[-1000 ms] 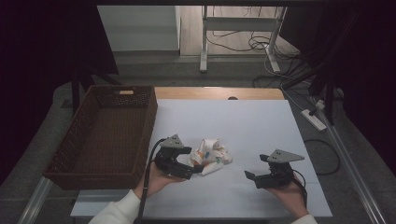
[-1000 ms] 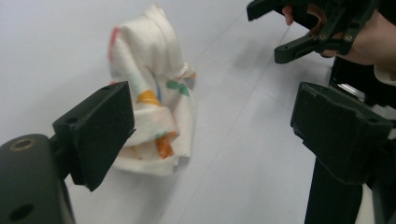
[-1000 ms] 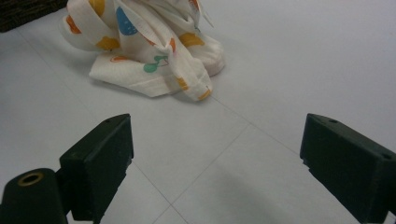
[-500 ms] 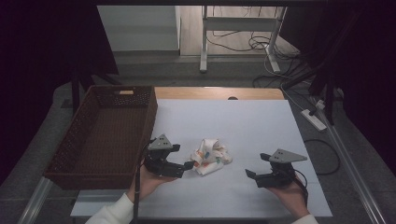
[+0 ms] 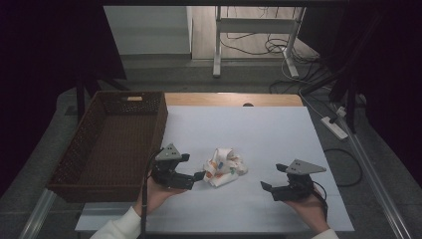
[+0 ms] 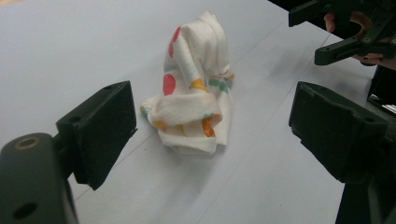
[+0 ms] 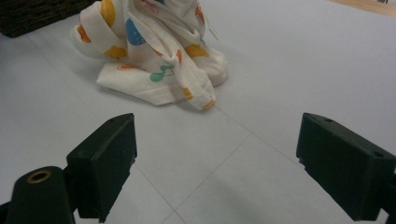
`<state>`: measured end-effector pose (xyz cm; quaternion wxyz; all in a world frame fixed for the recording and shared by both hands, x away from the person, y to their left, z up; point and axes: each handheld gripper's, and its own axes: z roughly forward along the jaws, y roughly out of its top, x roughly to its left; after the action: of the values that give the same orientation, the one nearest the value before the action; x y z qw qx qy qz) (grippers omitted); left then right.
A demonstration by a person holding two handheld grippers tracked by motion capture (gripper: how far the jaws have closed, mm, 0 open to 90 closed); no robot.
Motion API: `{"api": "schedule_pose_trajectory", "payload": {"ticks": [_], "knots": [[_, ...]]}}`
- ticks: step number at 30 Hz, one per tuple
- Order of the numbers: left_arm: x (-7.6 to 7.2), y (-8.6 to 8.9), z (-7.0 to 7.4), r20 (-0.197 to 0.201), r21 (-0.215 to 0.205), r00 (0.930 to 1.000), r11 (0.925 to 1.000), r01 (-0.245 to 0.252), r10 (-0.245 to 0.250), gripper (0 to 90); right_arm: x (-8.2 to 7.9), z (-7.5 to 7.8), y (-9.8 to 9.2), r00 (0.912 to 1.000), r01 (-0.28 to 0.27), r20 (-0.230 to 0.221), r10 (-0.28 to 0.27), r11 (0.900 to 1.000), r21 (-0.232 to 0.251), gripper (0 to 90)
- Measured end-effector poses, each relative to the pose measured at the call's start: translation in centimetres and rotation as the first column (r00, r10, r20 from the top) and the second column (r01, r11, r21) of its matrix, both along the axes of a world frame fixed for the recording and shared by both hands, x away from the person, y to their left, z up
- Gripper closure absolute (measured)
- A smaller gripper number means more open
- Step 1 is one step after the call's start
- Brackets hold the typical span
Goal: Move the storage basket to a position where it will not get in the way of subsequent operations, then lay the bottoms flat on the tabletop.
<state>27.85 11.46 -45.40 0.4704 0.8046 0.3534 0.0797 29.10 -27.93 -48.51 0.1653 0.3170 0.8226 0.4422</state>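
Note:
A crumpled white cloth (image 5: 225,167) with coloured spots lies on the white table top (image 5: 249,129), near its front. My left gripper (image 5: 193,167) sits just left of it, open, its jaws apart from the fabric. In the left gripper view the cloth (image 6: 194,102) lies ahead, between the wide-spread jaws of the left gripper (image 6: 213,122), untouched. My right gripper (image 5: 272,178) rests open to the cloth's right, a short gap away. From the right gripper (image 7: 215,140) the cloth (image 7: 154,51) shows farther off on the sheet.
A brown wicker basket (image 5: 160,123) stands on the left, its long side against the white sheet; a corner of this basket (image 7: 28,14) appears in the right gripper view. The right gripper (image 6: 350,28) appears beyond the cloth in the left gripper view. A power strip (image 5: 334,127) lies off the table's right edge.
My left gripper has drawn back to the left, away from the cloth, which stays crumpled on the table. The right gripper has hardly moved.

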Motion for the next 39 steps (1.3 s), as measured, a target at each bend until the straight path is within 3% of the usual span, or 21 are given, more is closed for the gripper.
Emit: {"api": "schedule_pose_trajectory", "payload": {"ticks": [18, 39], "knots": [[0.3, 0.2, -0.1, -0.006, -0.004, 1.0000, 1.0000, -0.003, 0.003, 13.8, 0.0, 0.3, 1.6, 0.9988, -0.048, -0.006, 0.048, 0.998, 0.027, 15.1], [0.7, 0.1, -0.9, -0.025, 0.011, 0.9997, 0.9999, -0.004, 0.004, 13.8, 0.3, 0.3, 3.4, 0.9967, -0.080, -0.011, 0.080, 0.997, 0.022, 15.6]]}}
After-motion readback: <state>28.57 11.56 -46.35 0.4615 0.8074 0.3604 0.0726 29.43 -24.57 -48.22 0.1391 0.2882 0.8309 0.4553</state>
